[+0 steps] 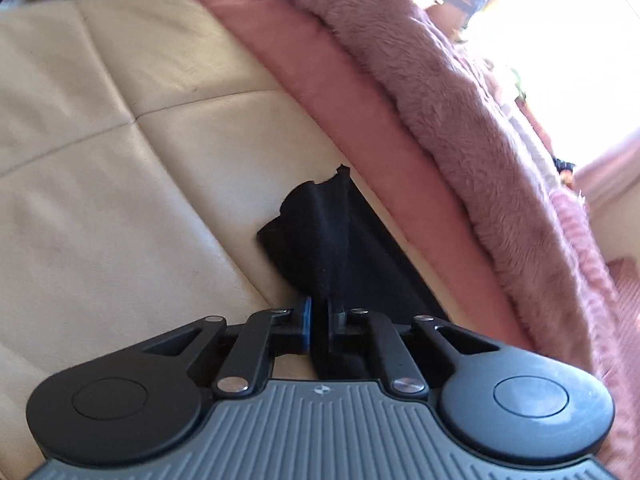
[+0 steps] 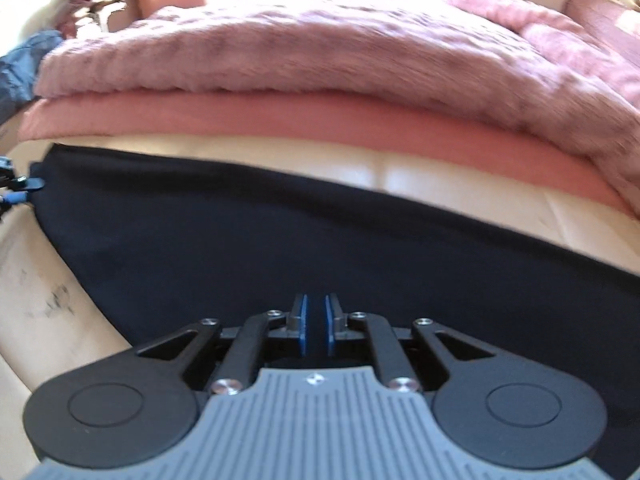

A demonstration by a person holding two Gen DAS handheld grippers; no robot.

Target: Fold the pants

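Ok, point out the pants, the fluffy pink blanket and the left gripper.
pants (image 2: 280, 240), right wrist view, flat middle of fabric.
fluffy pink blanket (image 2: 320, 40), right wrist view, top surface.
left gripper (image 1: 319, 312), left wrist view, between fingertips.

left wrist view: sits low behind the left gripper (image 1: 319, 322), looking close along the cream cushion (image 1: 120, 184)
right wrist view: low behind the right gripper (image 2: 316, 326), facing the pink fleece blanket (image 2: 320, 44)
shared: black pants (image 1: 320, 232), cushion, blanket
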